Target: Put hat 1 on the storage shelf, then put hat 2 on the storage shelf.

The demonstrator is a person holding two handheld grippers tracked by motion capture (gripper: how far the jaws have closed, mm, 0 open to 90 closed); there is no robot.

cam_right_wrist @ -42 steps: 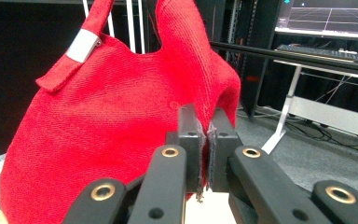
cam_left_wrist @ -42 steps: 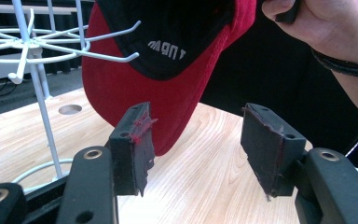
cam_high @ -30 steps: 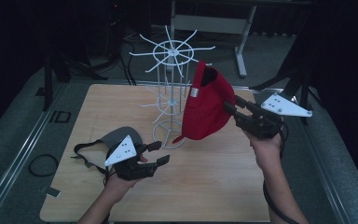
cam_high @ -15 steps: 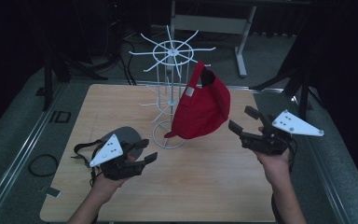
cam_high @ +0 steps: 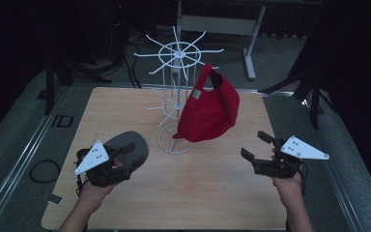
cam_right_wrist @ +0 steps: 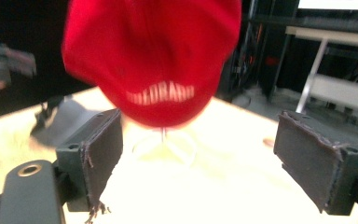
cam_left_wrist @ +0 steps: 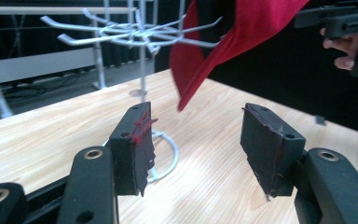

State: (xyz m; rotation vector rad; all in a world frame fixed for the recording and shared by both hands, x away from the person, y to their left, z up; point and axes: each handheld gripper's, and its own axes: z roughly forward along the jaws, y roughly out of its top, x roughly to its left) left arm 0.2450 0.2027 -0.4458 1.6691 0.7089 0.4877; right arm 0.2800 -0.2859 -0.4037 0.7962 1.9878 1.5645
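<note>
A red cap hangs from a hook of the white wire rack at the table's middle, its brim pointing down. My right gripper hovers low to its right. Its jaws have just been opening and nothing is between them; in the right gripper view the red cap hangs ahead, apart from the pads. A grey cap lies on the table at the left. My left gripper sits over its near edge, open, its jaws holding nothing and facing the rack's base ring.
The wooden table has bare surface in front and to the right of the rack's base ring. Metal rails run along both table sides. A grey desk frame stands behind on the dark floor.
My right gripper has let go of the red cap, opened and dropped back to the right. The cap stays hanging on the rack. My left gripper has slid left over the grey cap.
</note>
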